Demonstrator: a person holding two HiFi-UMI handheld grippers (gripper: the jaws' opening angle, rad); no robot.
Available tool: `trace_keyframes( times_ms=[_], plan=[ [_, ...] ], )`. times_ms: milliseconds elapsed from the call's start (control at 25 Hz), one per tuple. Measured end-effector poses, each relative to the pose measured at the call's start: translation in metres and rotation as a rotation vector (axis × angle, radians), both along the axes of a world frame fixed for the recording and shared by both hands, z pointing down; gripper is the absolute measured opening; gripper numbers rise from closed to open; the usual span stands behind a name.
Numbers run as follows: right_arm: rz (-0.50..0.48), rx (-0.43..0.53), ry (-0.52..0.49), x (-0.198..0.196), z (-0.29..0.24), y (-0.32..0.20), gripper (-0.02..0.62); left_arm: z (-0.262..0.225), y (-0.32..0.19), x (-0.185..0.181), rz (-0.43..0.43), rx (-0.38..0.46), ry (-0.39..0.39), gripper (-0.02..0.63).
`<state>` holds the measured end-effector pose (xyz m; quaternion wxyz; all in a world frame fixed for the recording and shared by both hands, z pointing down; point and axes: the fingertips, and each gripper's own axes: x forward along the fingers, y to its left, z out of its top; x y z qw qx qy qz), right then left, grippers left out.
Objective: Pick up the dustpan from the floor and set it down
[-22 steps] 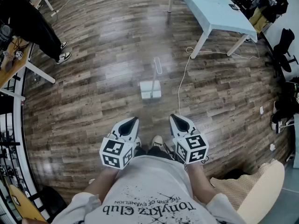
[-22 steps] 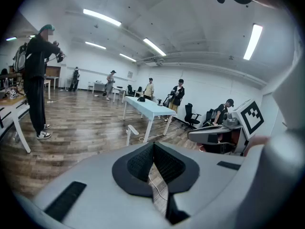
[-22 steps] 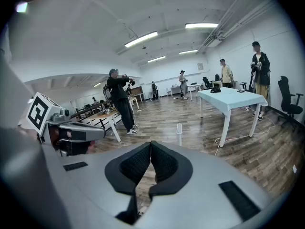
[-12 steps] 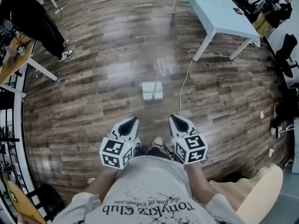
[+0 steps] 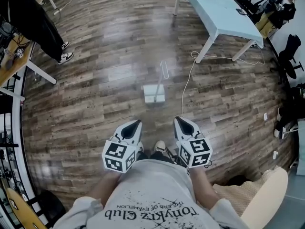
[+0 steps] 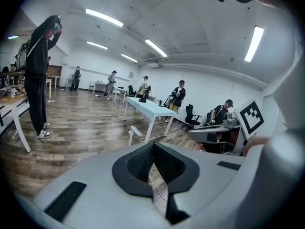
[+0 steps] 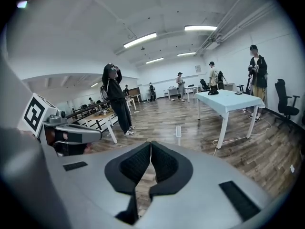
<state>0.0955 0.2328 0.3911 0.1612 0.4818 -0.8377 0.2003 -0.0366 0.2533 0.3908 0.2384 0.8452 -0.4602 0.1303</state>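
Observation:
A white dustpan (image 5: pixel 154 92) with a tall upright handle stands on the wood floor, straight ahead of the person. Its handle top also shows in the left gripper view as the dustpan (image 6: pixel 135 132) and in the right gripper view as the dustpan (image 7: pixel 178 130). My left gripper (image 5: pixel 134 125) and right gripper (image 5: pixel 182 122) hang side by side near the person's waist, well short of the dustpan. Both pairs of jaws are shut, tips touching, with nothing between them.
A light blue table (image 5: pixel 220 9) stands at the back right, and a white cable (image 5: pixel 187 80) runs from it across the floor beside the dustpan. A person (image 5: pixel 33 23) stands at the far left by a desk. Office chairs (image 5: pixel 289 51) line the right wall.
The view has shifted slightly; the dustpan sits a little lower and nearer in the head view. Both grippers hold the same pose with jaws shut.

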Motion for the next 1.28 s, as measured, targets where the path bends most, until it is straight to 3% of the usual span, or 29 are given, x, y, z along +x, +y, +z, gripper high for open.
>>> trace_keyframes(
  times_ms=[680,1120,1280],
  plan=[
    [0.097,0.008,0.001,-0.048,-0.005,0.003,0.026,0.002,0.0,-0.052,0.102,0.007,0.012,0.023],
    [0.116,-0.004,0.011,-0.049,0.002,-0.009,0.026,0.007,-0.01,-0.051,0.153,0.013,-0.01,0.023],
    [0.1,-0.012,0.004,-0.048,0.009,-0.029,0.026,0.008,-0.03,-0.051,0.134,0.007,-0.005,0.023]
  ],
)
